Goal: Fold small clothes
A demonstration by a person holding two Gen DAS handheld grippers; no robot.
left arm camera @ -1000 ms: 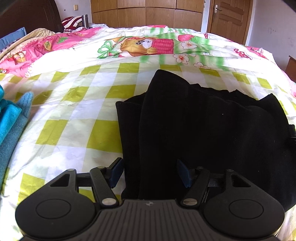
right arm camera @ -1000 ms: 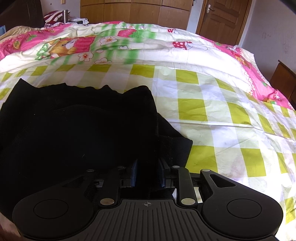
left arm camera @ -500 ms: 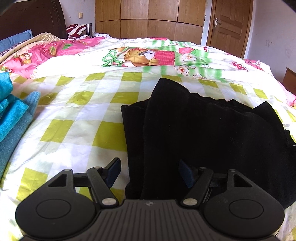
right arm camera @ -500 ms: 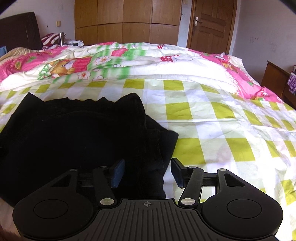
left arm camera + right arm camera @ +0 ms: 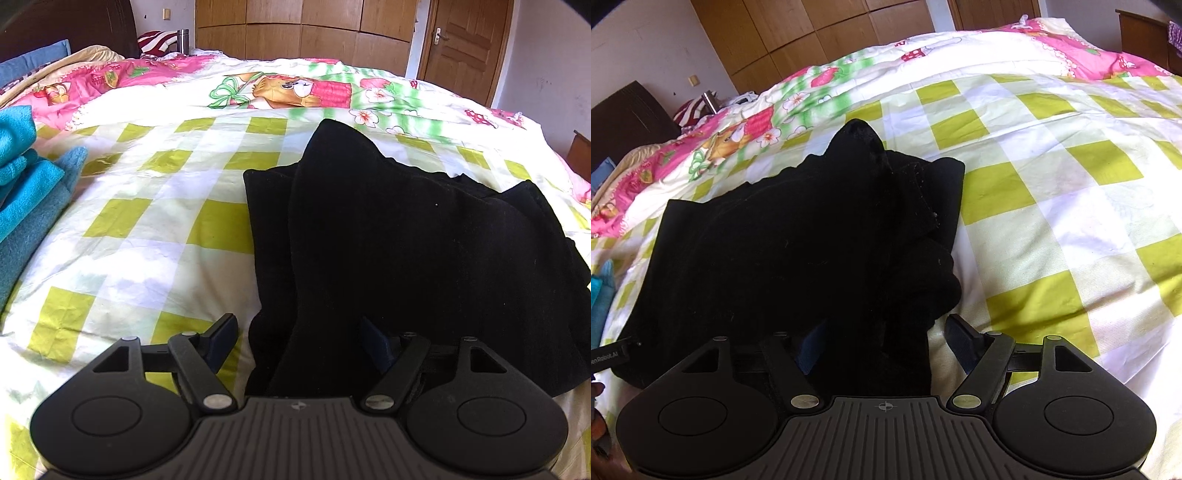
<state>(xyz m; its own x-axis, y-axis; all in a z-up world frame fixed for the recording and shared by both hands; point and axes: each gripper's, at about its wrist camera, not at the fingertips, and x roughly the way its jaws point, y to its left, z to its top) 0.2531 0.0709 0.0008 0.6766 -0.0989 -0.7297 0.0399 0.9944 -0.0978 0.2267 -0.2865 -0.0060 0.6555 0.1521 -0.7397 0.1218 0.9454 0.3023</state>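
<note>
Black garment (image 5: 406, 236) lies bunched on the bed (image 5: 147, 229), near edge between both claws. Left claw (image 5: 299, 341) spread, cloth between its fingers; right claw (image 5: 886, 341) likewise spread. Judged soft, light, limp: take it by a hem corner. Only the left view fully shows the blue towels (image 5: 26, 192) left of the garment.

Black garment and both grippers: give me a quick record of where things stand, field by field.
garment: black garment, partly folded, lying on the checked bedspread
left gripper: open, jaws either side of the garment's near edge
right gripper: open, jaws either side of the near edge at the other end
other items: blue towels stacked at the left of the bed
fold status: not finished, layers uneven
</note>
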